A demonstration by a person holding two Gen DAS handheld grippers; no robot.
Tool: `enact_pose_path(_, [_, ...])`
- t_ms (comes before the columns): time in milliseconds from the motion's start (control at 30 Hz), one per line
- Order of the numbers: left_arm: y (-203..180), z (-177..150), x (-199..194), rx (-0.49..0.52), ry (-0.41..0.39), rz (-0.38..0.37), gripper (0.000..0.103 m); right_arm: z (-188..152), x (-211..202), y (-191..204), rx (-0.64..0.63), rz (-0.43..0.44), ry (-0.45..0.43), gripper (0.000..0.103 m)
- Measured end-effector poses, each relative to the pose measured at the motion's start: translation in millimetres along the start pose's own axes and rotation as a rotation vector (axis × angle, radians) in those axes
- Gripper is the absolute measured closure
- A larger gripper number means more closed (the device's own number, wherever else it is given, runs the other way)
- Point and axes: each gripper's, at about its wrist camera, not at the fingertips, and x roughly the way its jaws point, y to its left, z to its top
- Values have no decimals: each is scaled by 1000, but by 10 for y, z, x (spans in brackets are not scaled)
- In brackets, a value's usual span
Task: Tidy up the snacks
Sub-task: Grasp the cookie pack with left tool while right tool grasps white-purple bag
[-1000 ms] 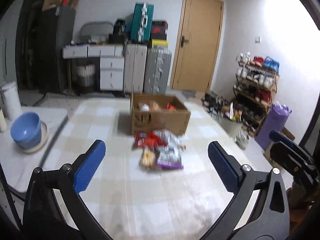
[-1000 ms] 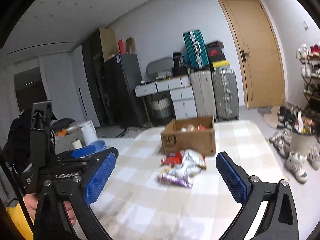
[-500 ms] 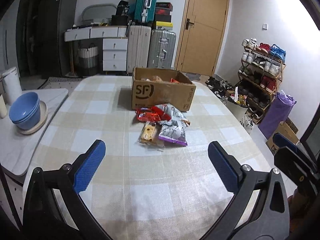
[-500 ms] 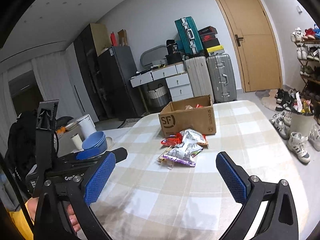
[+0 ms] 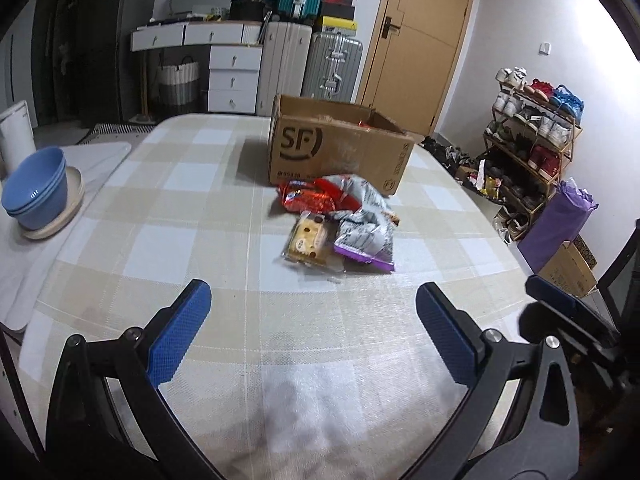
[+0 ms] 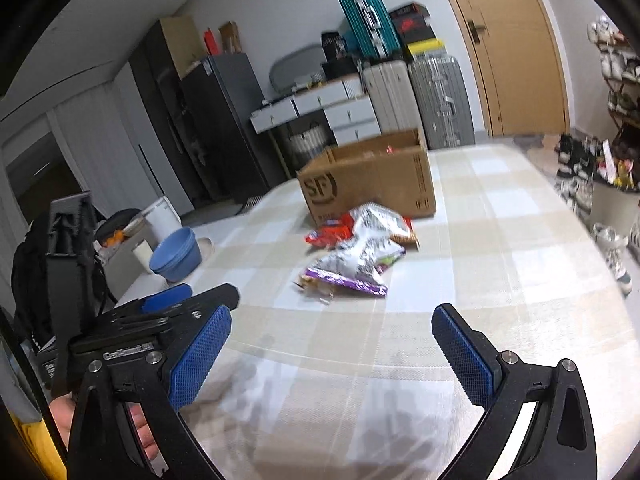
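Above the checked-cloth table (image 5: 192, 184), my left tongs (image 5: 312, 334) and right tongs (image 6: 332, 354) gape, empty, short of crinkly snack packets (image 5: 340, 224) beside the brown cardboard box (image 5: 340, 152).

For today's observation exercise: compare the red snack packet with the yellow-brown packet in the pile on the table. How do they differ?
Colour: the red snack packet is glossy red; the yellow-brown packet is pale yellow and brown, with a clear edge.
Position: the red packet lies right in front of the cardboard box; the yellow-brown one lies at the pile's near edge, closer to the open left gripper.
Shared: both lie on the checked table, partly under the silver bag.
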Motion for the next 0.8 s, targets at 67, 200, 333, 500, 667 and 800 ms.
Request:
enact_pose_path(67, [39, -13, 135, -10, 17, 2, 1, 45, 161, -88, 22, -3, 36, 1])
enact_pose_path(200, [112, -22, 424, -30, 54, 12, 1, 168, 576, -261, 64, -6, 128, 1])
enact_pose_path(333, [212, -9, 700, -59, 88, 16, 1, 325, 887, -352, 85, 26, 162, 1])
enact_pose_path(500, [314, 26, 948, -84, 116, 19, 1, 570, 1344, -388, 105, 35, 199, 1])
enact_pose_path(667, [376, 67, 1127, -95, 131, 26, 1, 629, 1713, -332, 73, 13, 271, 16])
enact_pose_path(800, [428, 71, 1199, -110, 145, 26, 1, 569, 1854, -345, 86, 38, 297, 32])
